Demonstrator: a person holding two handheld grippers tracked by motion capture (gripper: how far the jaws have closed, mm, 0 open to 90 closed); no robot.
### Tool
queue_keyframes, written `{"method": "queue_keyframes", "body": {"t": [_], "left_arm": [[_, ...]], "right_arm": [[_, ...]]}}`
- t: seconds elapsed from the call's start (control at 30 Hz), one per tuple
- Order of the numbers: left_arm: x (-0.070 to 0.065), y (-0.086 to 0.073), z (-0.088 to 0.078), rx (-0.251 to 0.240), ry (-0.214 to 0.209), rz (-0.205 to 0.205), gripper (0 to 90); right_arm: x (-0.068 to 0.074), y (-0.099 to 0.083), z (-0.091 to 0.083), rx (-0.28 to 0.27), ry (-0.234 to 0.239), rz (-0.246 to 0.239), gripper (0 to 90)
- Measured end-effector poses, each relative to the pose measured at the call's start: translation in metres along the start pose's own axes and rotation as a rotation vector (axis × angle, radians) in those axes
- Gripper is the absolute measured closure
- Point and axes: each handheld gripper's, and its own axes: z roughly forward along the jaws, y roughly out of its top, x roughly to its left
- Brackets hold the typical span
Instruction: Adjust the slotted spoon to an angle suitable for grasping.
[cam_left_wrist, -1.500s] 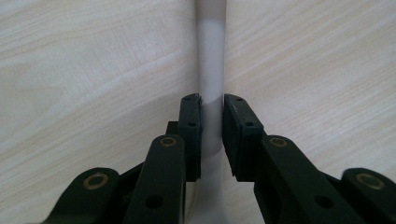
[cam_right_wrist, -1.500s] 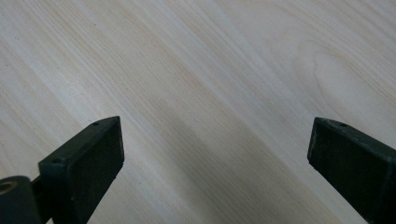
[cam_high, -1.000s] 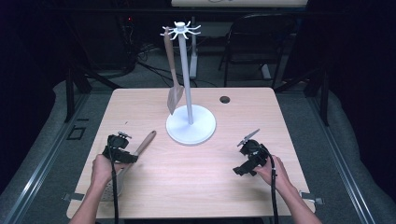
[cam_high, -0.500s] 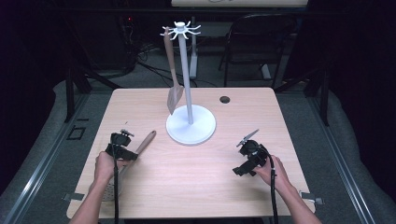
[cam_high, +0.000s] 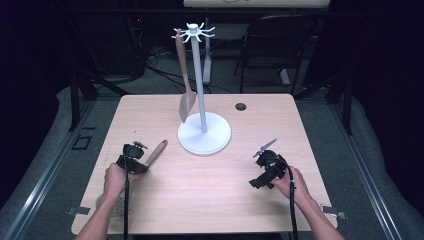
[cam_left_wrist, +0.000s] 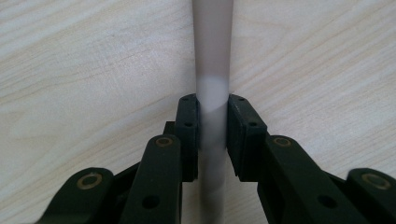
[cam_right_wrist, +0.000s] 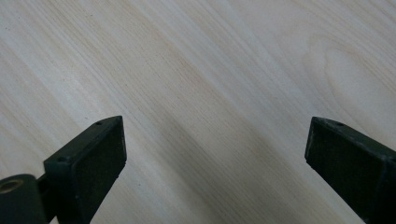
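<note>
Spoon (cam_high: 150, 159) lying flat near the table's (cam_high: 210, 195) left front, wooden handle angled up toward the stand (cam_high: 204, 134), its pale perforated bowl poking out under the person's left wrist at the near edge. Left gripper (cam_left_wrist: 212, 126) has just been closing, and in the left gripper view the pads (cam_left_wrist: 188, 122) sit snug on either side of the handle, right where wood meets the paler neck, so that looks like a clamp on the spoon. Judging by the build, it should be light and stiff, nothing fragile, but the smooth round shaft could roll or slide between flat pads, and a grip this close to the bowl end leaves the long handle free to swing on the lift. Right gripper (cam_high: 265, 167) rests on the table well off to the right, jaws wide apart over bare wood. Beyond, a spatula (cam_high: 186, 95) hangs from the stand's top hooks, with free hooks beside it
</note>
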Motion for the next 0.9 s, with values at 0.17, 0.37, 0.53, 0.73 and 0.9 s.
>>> {"method": "queue_keyframes", "body": {"t": [0.17,0.37,0.53,0.73,0.9], "left_arm": [[0.0,-0.003,-0.003,-0.033,-0.009,0.004,76.3],[0.006,-0.007,-0.009,-0.081,-0.034,-0.036,76.3],[0.009,-0.01,-0.014,-0.124,-0.044,-0.058,76.3],[0.009,-0.011,-0.019,-0.167,-0.05,-0.07,76.3],[0.009,-0.012,-0.023,-0.198,-0.044,-0.066,76.3]], "right_arm": [[-0.001,-0.001,-0.002,0.002,-0.004,0.002,5.0],[-0.001,0.0,-0.002,0.001,-0.006,-0.003,5.0],[-0.001,0.0,-0.002,0.0,-0.006,-0.002,5.0],[0.0,0.0,-0.001,0.001,-0.009,0.004,5.0],[-0.001,-0.001,-0.001,-0.002,-0.005,0.001,5.1]]}}
